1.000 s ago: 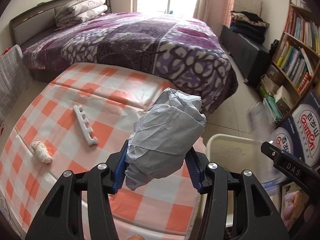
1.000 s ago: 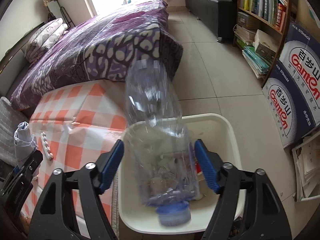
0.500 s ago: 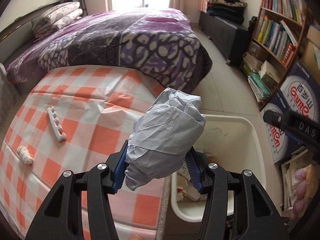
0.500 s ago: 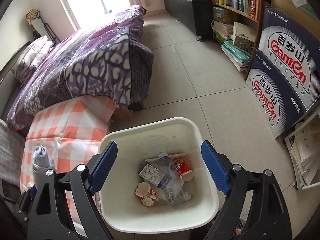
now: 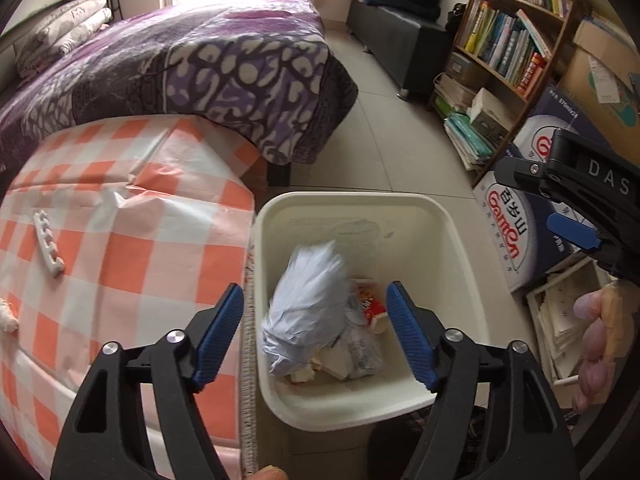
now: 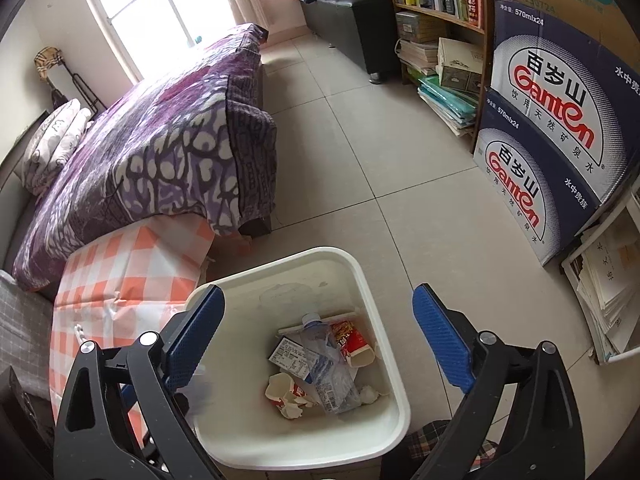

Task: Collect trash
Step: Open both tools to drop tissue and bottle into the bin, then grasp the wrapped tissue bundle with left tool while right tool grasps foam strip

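1. The left gripper has just been opening; its fingers are spread, and the blurred paper wad between them seems loose, over the white bin.
2. The right gripper has also been opening, wide and empty; its lower part is cut off.
3. The plastic bottle lies in the bin.

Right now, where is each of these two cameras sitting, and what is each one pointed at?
Left wrist view: sits on the left claw, looking down into the white bin beside the checked table; a grey paper wad, blurred, is between its open fingers; the right claw and a hand show at the right.
Right wrist view: sits on the right claw, open and empty, looking down into the same bin at a plastic bottle.
Shared: bin, checked table, purple bed, Ganten boxes.
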